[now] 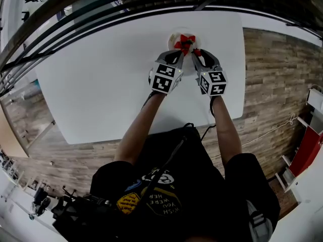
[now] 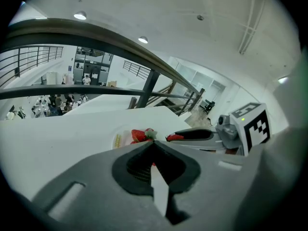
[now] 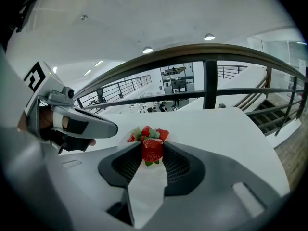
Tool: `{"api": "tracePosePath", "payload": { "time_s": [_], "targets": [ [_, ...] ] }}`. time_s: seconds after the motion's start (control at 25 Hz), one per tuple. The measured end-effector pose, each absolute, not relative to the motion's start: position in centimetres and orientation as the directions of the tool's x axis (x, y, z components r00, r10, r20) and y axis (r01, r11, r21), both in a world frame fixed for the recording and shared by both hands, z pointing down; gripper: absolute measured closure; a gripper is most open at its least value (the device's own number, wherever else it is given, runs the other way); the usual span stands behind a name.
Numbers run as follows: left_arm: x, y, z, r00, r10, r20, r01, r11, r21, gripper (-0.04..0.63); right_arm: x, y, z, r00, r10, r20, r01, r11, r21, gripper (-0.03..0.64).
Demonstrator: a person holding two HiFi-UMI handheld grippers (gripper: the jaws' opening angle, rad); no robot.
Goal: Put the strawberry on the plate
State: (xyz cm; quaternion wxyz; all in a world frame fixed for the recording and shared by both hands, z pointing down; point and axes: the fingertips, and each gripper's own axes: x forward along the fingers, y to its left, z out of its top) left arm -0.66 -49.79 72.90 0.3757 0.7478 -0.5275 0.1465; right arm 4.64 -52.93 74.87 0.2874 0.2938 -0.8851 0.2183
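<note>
Right tongs: our right gripper [image 3: 152, 144] is clamped on one strawberry [image 3: 152, 151], pinched between the two jaw tips
Left tongs: our left gripper [image 2: 154, 143] has its jaws drawn together with the tips meeting, and we see nothing held in them
Strawberry's place: in the right jaws, at the near right edge of the plate [image 1: 170, 36], which sits at the far side of the white table [image 1: 101, 84]
On the plate: other strawberries [image 1: 185, 40] already lie there, just beyond the held one
Step in hand: we judge this to be the delivery, with the fruit brought to the plate but not yet let go
Next move: we would need to ease the right jaws a little farther over the plate, lower them, then part them gently so the berry settles beside the others
</note>
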Motion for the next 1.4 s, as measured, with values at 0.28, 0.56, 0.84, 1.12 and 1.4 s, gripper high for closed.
{"api": "tracePosePath", "payload": {
  "time_s": [0.28,0.56,0.84,1.12,1.4],
  "targets": [
    [-1.4,-50.1,74.8,0.370,-0.663,0.651,-0.911,-0.123,0.393,0.594,3.7,-53.1,77.1,-0.637,-0.354,0.685,-0.616,0.768,-0.176,0.480],
    [-1.4,-50.3,74.4,0.375,-0.672,0.639,-0.906,-0.120,0.406,0.594,3.6,-53.3,78.4,-0.608,-0.340,0.718,-0.594,0.794,-0.127,0.480],
    [-1.3,-50.1,74.3,0.389,-0.670,0.632,-0.899,-0.128,0.419,0.594,3.2,-53.1,79.5,-0.558,-0.336,0.759,-0.537,0.844,-0.022,0.480],
    [-1.0,-49.2,73.8,0.396,-0.657,0.642,-0.901,-0.143,0.409,0.594,3.3,-52.9,78.8,-0.566,-0.339,0.752,-0.533,0.846,-0.020,0.457],
    [-1.5,-48.5,72.2,0.383,-0.673,0.633,-0.908,-0.147,0.392,0.594,4.0,-52.3,75.5,-0.611,-0.385,0.692,-0.571,0.820,-0.048,0.477]
  ]
}}
